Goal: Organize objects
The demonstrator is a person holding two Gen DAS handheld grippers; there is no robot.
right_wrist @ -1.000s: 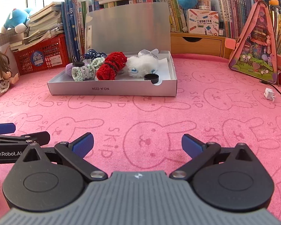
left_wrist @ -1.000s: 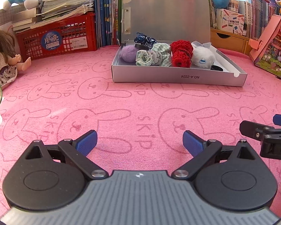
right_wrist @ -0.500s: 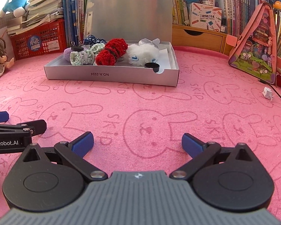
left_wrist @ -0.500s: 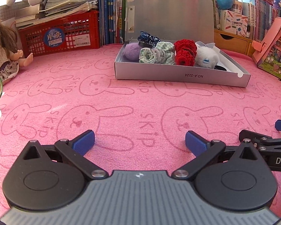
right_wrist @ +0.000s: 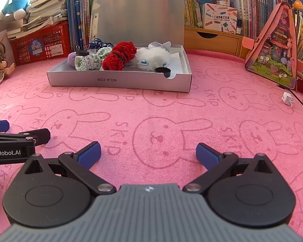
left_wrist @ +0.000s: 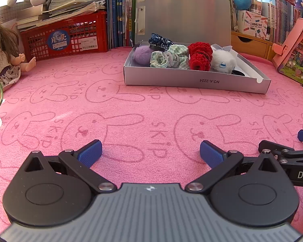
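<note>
left tongs [left_wrist: 150, 151], right tongs [right_wrist: 148, 153] — level, agape

We see pink bunny-print cloth [left_wrist: 131, 104], silver box [left_wrist: 171, 78], red scrunchie [left_wrist: 200, 57], green-checked scrunchie [left_wrist: 169, 57], blue fingers [left_wrist: 89, 153].

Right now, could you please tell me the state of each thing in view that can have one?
silver box: lid open, upright.
red scrunchie: inside the box.
white fluffy scrunchie: inside the box.
left gripper: open, empty.
right gripper: open, empty.
doll: sitting upright.
</note>
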